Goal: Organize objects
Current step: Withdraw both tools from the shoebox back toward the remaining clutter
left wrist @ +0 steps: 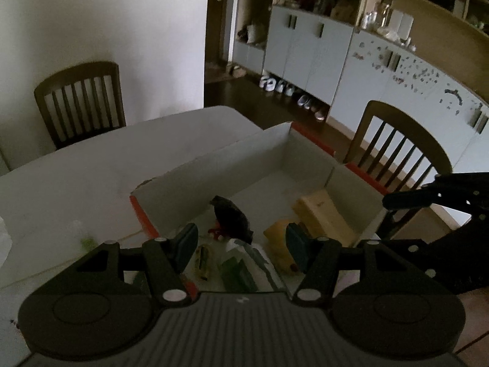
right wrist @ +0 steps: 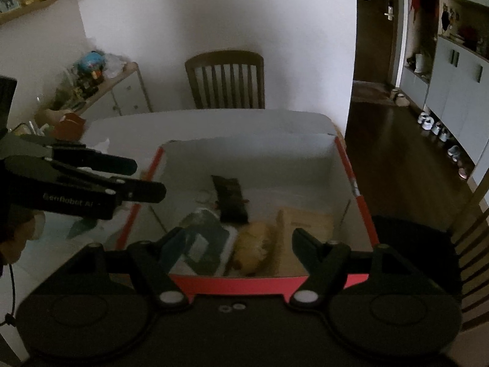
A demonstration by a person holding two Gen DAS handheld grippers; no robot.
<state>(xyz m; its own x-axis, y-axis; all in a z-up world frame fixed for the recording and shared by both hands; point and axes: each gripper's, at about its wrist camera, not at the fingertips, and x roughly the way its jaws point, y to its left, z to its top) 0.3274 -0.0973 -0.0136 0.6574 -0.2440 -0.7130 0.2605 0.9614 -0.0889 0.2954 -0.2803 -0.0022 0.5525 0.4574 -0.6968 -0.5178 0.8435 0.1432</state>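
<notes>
Both claws, left claw and right claw, gape empty above the filled box.

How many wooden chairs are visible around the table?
2. One chair stands at the table's far side against the white wall; another chair stands beside the box, toward the cabinets. Others may be out of view.
</notes>
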